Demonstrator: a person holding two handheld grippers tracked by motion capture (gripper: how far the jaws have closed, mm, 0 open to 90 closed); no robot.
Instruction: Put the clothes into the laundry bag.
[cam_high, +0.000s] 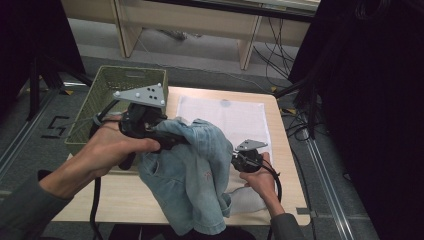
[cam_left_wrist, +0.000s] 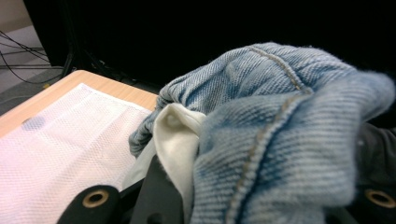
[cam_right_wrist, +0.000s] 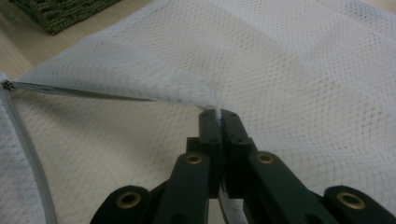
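Partly hidden left gripper (cam_high: 172, 134), denim garment (cam_high: 192, 170) covering

Pale blue denim garment (cam_high: 192, 170): coarse twill cloth, matt, with raised tan stitching along the seams and a smooth cream lining (cam_left_wrist: 175, 135) at one fold. White mesh laundry bag (cam_high: 235, 117): fine open netting, soft, faintly sheened, edged with a grey zip tape (cam_right_wrist: 28, 140). Light wooden table (cam_high: 287, 150) — smooth, matt laminate. Green woven basket (cam_high: 107, 92) — rough, matt weave. Right gripper (cam_right_wrist: 219, 116): matt black plastic jaws with brass-coloured rivets, topped by a flat grey plate.
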